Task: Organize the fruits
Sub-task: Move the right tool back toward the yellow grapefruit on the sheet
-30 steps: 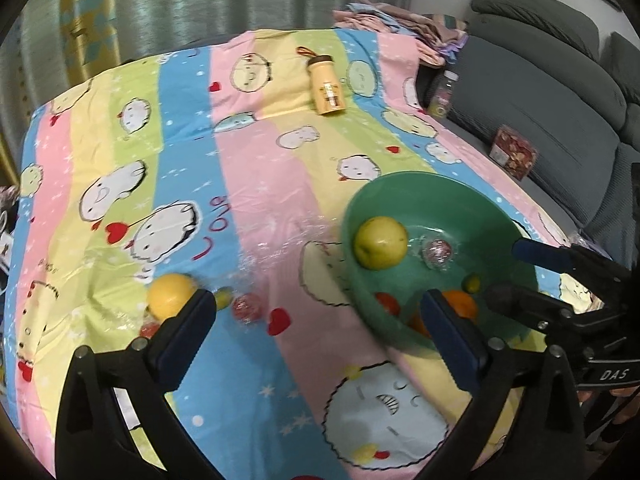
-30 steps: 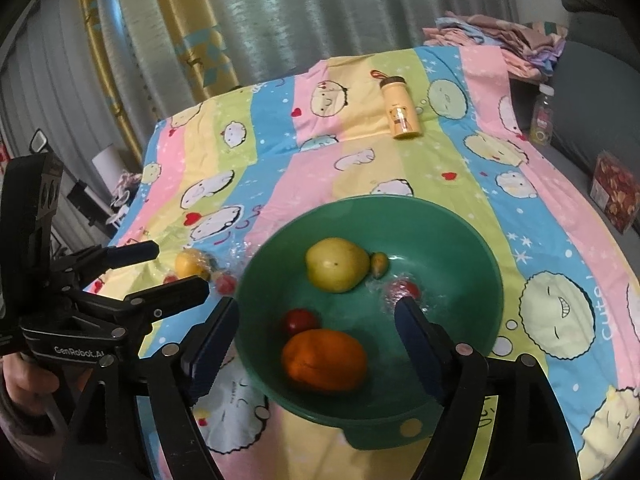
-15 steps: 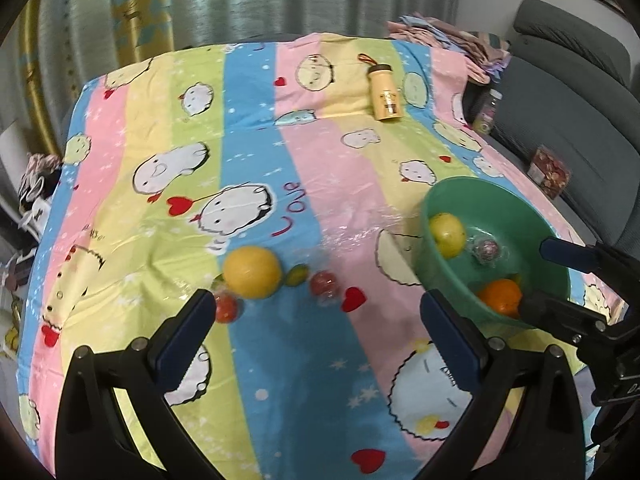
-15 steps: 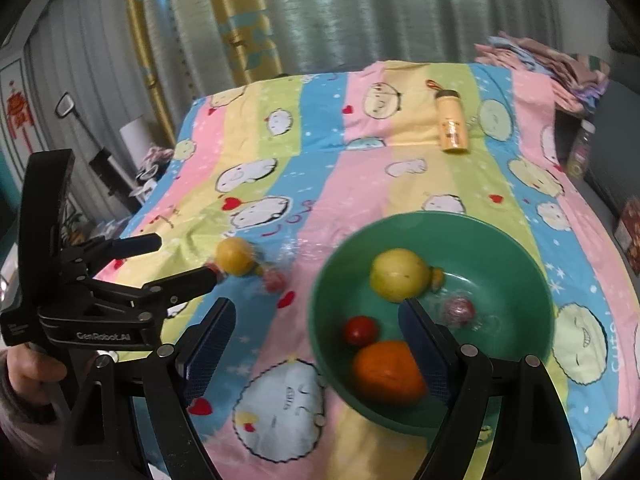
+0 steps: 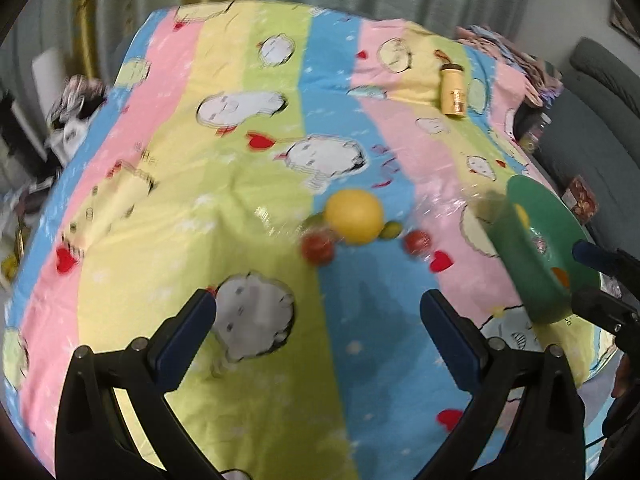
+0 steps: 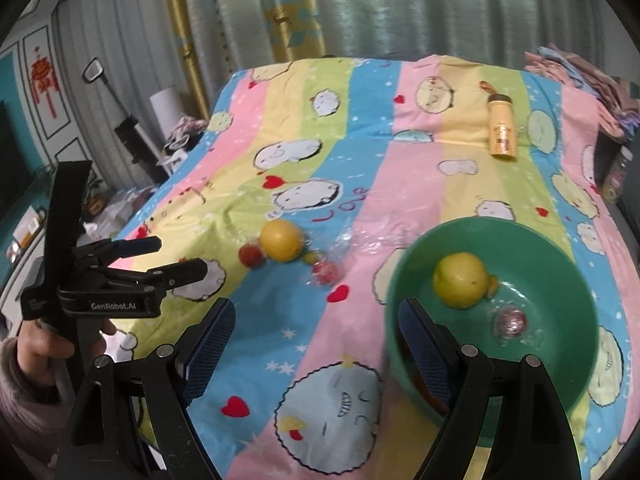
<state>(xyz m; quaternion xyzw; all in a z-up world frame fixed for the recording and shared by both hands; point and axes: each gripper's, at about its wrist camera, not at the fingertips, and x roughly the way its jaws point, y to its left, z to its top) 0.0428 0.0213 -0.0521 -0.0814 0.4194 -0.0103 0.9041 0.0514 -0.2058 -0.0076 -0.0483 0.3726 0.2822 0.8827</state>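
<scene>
Left wrist view: the left gripper stands wide open with nothing between its jaws. Ahead of it on the striped cloth lie a yellow fruit, a small green fruit touching it, and two red fruits beside. The green bowl sits off to its right.

Right wrist view: the right gripper is wide open and empty, its right finger over the bowl's near rim. Inside the bowl lie a yellow-green fruit and a wrapped red fruit. A yellow bottle lies far ahead.

a home living room: grey sofa, curtains, cartoon-print cloth
</scene>
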